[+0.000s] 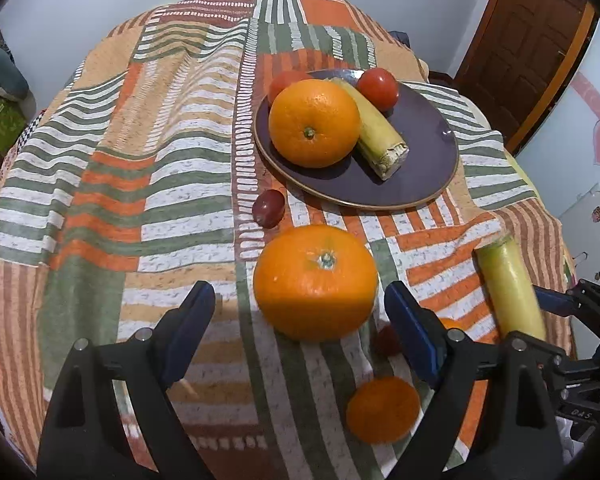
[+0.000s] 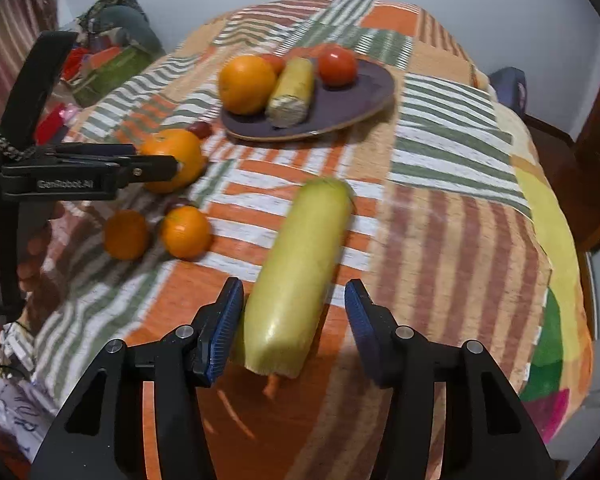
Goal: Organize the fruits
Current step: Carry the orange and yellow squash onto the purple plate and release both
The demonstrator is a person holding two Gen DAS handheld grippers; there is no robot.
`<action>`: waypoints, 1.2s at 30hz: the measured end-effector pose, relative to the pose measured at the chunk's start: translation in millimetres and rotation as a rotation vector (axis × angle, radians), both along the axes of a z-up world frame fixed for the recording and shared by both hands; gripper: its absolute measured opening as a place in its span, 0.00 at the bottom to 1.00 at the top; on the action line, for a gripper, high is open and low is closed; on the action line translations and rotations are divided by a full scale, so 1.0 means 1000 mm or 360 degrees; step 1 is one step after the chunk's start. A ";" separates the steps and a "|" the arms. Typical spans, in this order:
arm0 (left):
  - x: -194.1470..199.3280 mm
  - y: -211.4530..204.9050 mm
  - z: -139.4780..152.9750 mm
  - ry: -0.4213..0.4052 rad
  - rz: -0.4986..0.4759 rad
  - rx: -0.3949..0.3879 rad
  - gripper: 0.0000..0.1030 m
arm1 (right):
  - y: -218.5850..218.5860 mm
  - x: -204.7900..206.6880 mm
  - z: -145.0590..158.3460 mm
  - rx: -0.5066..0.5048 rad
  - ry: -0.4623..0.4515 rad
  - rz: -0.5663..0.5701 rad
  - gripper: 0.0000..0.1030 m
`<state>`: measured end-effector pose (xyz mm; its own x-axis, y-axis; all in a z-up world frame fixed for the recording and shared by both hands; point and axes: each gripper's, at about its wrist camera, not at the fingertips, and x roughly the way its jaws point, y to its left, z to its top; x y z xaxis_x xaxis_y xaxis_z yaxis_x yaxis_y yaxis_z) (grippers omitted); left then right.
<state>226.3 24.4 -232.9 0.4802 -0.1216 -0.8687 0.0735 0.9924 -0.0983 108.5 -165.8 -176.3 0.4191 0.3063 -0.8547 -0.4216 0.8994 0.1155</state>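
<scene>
Right gripper (image 2: 293, 320) is sitting unclenched around a yellow-green squash (image 2: 300, 276), left pad touching, right pad apart. Left gripper (image 1: 300, 320) is gaping wide around an orange (image 1: 316, 282). Beyond, plate (image 1: 424, 160) is holding 1 orange, squash piece, 2 tomatoes.

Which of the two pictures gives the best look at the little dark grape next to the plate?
The left wrist view: the grape lies unobstructed on the cloth, just off the plate. In the right wrist view it is small and partly behind the big orange.
</scene>
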 end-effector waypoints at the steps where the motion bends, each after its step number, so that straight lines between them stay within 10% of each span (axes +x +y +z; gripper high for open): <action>1: 0.002 0.000 -0.001 0.0001 0.0002 -0.0002 0.85 | 0.000 0.002 -0.003 -0.0008 0.0002 -0.0016 0.41; 9: 0.011 0.002 -0.011 0.0009 0.0004 -0.0035 0.83 | -0.005 0.023 -0.009 0.0049 -0.0015 -0.0104 0.34; 14: 0.012 0.000 -0.011 0.0012 -0.0041 -0.0115 0.65 | -0.006 0.025 -0.009 0.0073 -0.0048 -0.0114 0.33; 36: 0.014 0.017 0.028 -0.0143 0.0018 -0.0177 0.64 | 0.009 0.071 0.035 0.0061 -0.0309 -0.0099 0.33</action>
<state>240.3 41.4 -204.5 0.5575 -0.2089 -0.8035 0.0758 0.9766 -0.2013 179.6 -156.4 -141.7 0.5940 0.3052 -0.7443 -0.3829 0.9210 0.0721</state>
